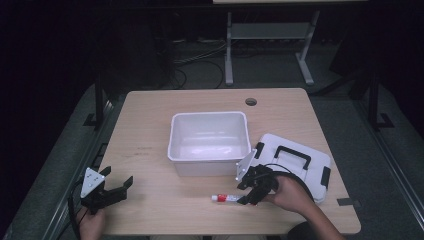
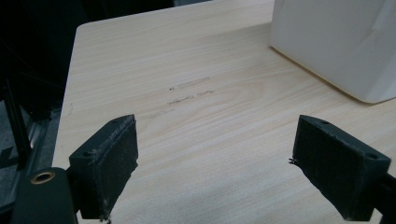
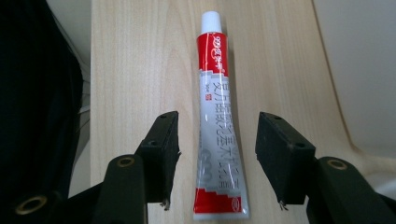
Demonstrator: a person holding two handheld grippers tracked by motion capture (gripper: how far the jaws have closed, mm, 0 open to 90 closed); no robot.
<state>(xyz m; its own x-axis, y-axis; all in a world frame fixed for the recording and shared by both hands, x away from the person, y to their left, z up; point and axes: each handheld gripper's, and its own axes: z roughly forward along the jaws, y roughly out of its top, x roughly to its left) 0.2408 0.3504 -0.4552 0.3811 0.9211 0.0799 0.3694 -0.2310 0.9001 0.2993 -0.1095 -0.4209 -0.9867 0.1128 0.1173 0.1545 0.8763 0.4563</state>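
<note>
we are looking at an early point in the work: the tube [image 3: 218,121], red and silver with a white cap, is lying flat on the table [image 1: 150,135] near its front edge, just in front of the white bin [image 1: 209,137], and nothing is lifted yet. our right gripper [image 1: 248,196] is sitting at the tube's flat crimped end, and in the right gripper view its jaws are standing partly open on either side of the tube, with a clear gap of bare wood between each pad and the tube, so we are straddling it and not gripping it. the bin is sitting open and, as far as we can make out from the high view, it is probably holding nothing, though its glossy floor is hard to read. its lid [image 1: 295,160], white with a black handle, is lying beside it on the right, behind our right hand. our left gripper [image 1: 117,187] is resting apart at the table's front left corner, jaws spread wide over bare wood. we are judging that the whole job is left: closing on the tube, lifting it, and likely placing it in the bin
</note>
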